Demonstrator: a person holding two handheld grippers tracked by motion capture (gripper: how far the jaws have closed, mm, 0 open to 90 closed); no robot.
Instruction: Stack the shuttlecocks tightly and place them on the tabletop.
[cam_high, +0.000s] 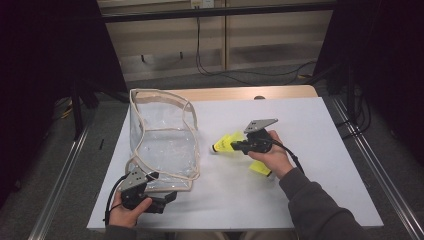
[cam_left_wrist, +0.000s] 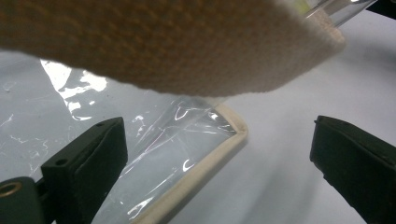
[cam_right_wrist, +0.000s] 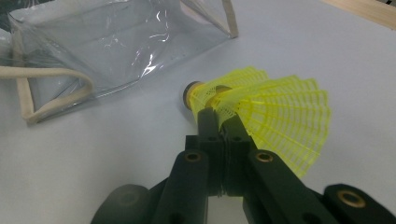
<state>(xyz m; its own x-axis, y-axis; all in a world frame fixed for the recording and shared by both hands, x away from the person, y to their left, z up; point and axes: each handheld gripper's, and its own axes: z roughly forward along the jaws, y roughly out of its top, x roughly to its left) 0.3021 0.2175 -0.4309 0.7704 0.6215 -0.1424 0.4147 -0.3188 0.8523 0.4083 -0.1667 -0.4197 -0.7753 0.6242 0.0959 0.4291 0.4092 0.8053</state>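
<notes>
A: What is held by the right gripper (cam_high: 239, 145)?

B: A yellow shuttlecock (cam_high: 225, 143) is pinched at its mesh skirt. In the right gripper view the two black jaws are seen pressed together on the netting, with the cork end (cam_right_wrist: 190, 93) pointed away towards the bag.

A: And where is that shuttlecock placed?

B: It is held over the white table (cam_high: 310, 150), just right of the clear plastic bag (cam_high: 162, 140) and apart from it. Whether it is lifted off the surface or resting on it cannot be told for certain; it is possibly raised a little.

A: Is anything else yellow seen?

B: A second yellow shuttlecock (cam_high: 260, 169) is seen lying on the table beside the right hand (cam_high: 272, 155), near the wrist.

A: How is the left gripper (cam_high: 167, 196) set?

B: Its jaws are spread wide. In the left gripper view the bag's near bottom corner, edged in beige trim (cam_left_wrist: 219, 149), is seen between them, but neither pad is pressed on it. A band of beige webbing (cam_left_wrist: 187, 46) is hung across the top of that view, close to the camera.

A: And the bag itself?

B: It is stood on the left half of the table, its mouth opened upward and its rim bordered in beige.
</notes>
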